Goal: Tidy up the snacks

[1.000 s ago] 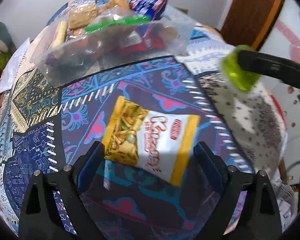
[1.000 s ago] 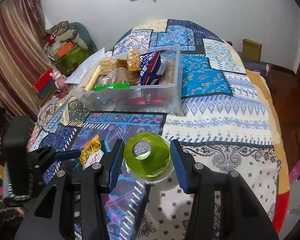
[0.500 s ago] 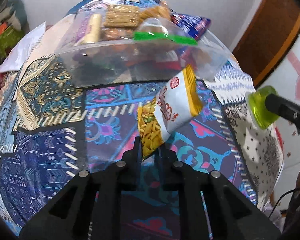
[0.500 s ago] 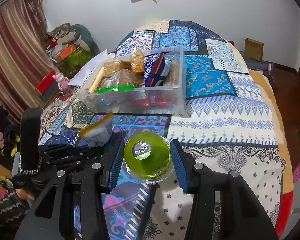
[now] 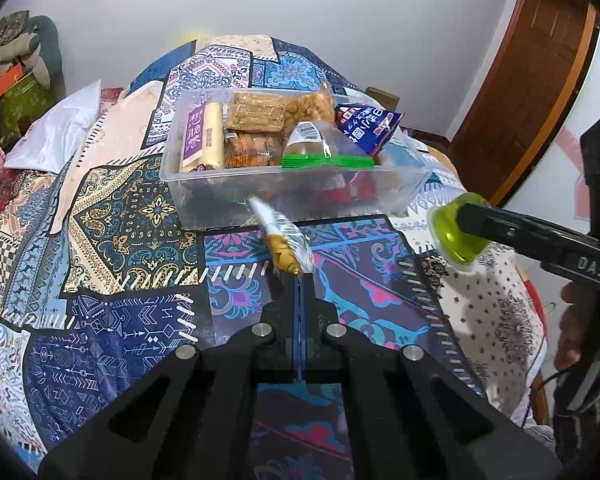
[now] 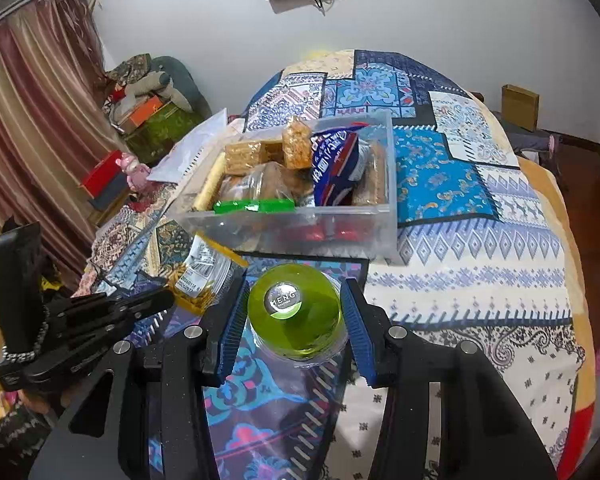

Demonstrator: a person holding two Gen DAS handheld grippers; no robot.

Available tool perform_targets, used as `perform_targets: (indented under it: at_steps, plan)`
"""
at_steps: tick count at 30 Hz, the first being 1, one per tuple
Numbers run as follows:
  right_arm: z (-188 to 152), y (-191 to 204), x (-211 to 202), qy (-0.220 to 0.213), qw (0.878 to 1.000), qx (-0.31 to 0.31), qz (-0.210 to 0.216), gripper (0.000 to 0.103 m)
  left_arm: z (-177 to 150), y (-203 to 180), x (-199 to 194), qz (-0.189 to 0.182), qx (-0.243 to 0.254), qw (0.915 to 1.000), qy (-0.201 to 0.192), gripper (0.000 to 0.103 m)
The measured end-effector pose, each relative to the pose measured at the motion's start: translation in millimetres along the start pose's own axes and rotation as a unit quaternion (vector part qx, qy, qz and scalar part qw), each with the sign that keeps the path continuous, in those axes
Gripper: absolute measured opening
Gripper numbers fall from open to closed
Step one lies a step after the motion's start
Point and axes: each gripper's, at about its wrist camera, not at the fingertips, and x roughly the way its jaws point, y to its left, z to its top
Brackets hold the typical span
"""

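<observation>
My left gripper (image 5: pixel 299 280) is shut on the bottom edge of a yellow and white snack packet (image 5: pixel 284 240). The packet hangs above the bedspread, its top end right in front of the clear plastic bin (image 5: pixel 204 200). In the right wrist view the same snack packet (image 6: pixel 206 272) shows beside the left gripper (image 6: pixel 168 300), near the clear bin (image 6: pixel 340 236). My right gripper (image 6: pixel 296 312) is shut on a green jelly cup (image 6: pixel 296 312), held above the bed in front of the bin. The green cup (image 5: pixel 458 232) also appears at the right of the left wrist view. Several snacks fill the bin.
A patchwork bedspread (image 6: pixel 480 240) covers the bed. A white pillow (image 5: pixel 60 132) lies at the left edge. Boxes and a soft toy (image 6: pixel 148 100) pile beside a curtain. A wooden door (image 5: pixel 532 80) stands at the right, with a cardboard box (image 6: pixel 520 106) by the far wall.
The left gripper shut on the packet that lay flat between its open fingers, lifted it and carried it toward the bin; the packet now hangs edge-on. The right gripper held the cup still.
</observation>
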Motion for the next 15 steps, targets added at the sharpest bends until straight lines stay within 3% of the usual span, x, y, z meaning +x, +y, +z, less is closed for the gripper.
perform_targets:
  at_steps: [3, 4, 6, 8, 15]
  plan:
    - [1.8, 2.6, 1.1, -0.001, 1.000, 0.000, 0.004, 0.044, -2.8, 3.1, 1.3, -0.002, -0.003, 0.9998, 0.019, 0.001]
    - [1.6, 3.4, 1.4, 0.000, 1.000, 0.000, 0.005, 0.044, -4.0, 4.7, 2.2, -0.002, -0.004, 0.9998, 0.021, 0.006]
    - [1.0, 4.7, 1.7, 0.000, 1.000, -0.001, 0.007, 0.044, -4.7, 3.2, 8.9, 0.003, -0.001, 0.9994, 0.034, 0.027]
    - [0.8, 4.2, 2.8, 0.002, 1.000, -0.001, 0.007, 0.044, -4.5, 4.1, 17.1, 0.009, 0.000, 0.9992, 0.040, 0.062]
    - [-1.8, -4.5, 3.1, 0.005, 1.000, 0.010, 0.006, 0.044, 6.7, 23.2, 57.7, 0.033, -0.033, 0.9963, 0.072, 0.065]
